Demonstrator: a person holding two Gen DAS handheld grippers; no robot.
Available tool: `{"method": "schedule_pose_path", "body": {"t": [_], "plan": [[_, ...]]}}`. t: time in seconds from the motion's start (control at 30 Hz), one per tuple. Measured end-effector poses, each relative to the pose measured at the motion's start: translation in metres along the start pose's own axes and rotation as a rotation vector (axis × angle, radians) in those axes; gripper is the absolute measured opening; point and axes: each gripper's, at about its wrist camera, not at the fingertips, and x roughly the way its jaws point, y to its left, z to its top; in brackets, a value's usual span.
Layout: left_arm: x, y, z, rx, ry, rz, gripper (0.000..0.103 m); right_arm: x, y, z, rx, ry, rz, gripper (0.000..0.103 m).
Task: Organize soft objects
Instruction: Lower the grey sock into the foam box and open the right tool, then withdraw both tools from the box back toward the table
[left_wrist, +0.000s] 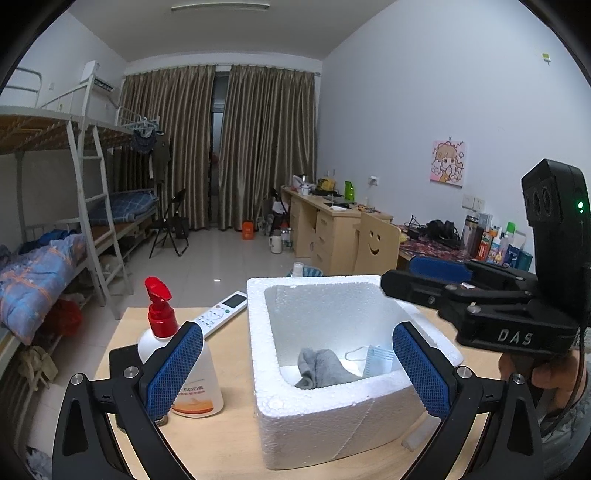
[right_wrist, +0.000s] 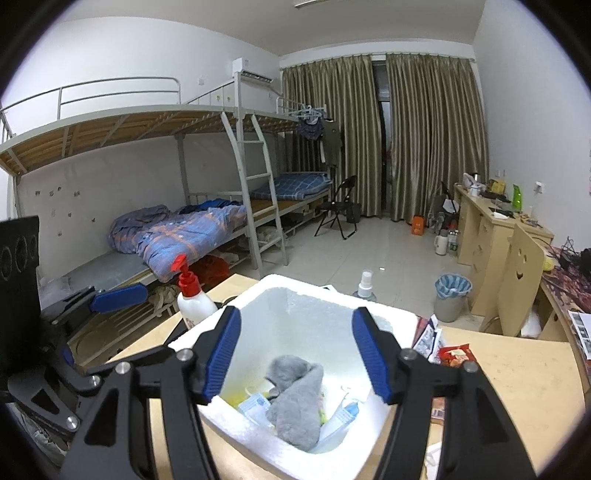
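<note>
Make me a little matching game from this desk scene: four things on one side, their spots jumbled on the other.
Things:
1. grey cloth
2. red-capped spray bottle
3. remote control
4. foam box

Places:
A. lying flat beyond the bottle
B. inside the box
C. standing left of the box
D. on the wooden table, open-topped

Pairs: 1-B, 2-C, 3-A, 4-D

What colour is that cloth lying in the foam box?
Grey. The cloth shows best in the right wrist view, lying inside the white foam box.
</note>
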Motion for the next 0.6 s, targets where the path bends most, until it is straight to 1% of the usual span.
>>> {"method": "schedule_pose_path", "body": {"t": [0.13, 0.2, 0.27, 0.4, 0.43, 0.47, 0.53, 0.6], "plan": [[0.001, -0.001, -0.001, 0.004, 0.003, 0.010, 0.103, -0.008, -0.003, 0.002, 0.007, -0.013, -0.011, 0.068], [0.002, -0.003, -0.001, 0.007, 0.010, 0.014, 0.103, -0.013, -0.006, 0.002, 0.012, -0.020, -0.018, 0.073], [0.002, -0.005, -0.001, 0.011, 0.014, 0.015, 0.103, -0.016, -0.007, 0.002, 0.017, -0.026, -0.022, 0.081], [-0.003, -0.009, 0.001, 0.018, 0.003, 0.015, 0.103, -0.024, -0.010, -0.001, 0.031, -0.032, -0.038, 0.084], [-0.005, -0.011, 0.001, 0.023, 0.000, 0.018, 0.103, -0.026, -0.011, -0.002, 0.036, -0.032, -0.042, 0.087], [-0.006, -0.013, 0.002, 0.026, -0.004, 0.022, 0.103, -0.027, -0.012, -0.002, 0.041, -0.032, -0.046, 0.094], [-0.010, -0.016, 0.003, 0.035, -0.011, 0.028, 0.103, -0.033, -0.013, -0.003, 0.048, -0.040, -0.053, 0.102], [-0.015, -0.018, 0.003, 0.039, -0.019, 0.028, 0.103, -0.039, -0.012, -0.002, 0.049, -0.054, -0.054, 0.103]]}}
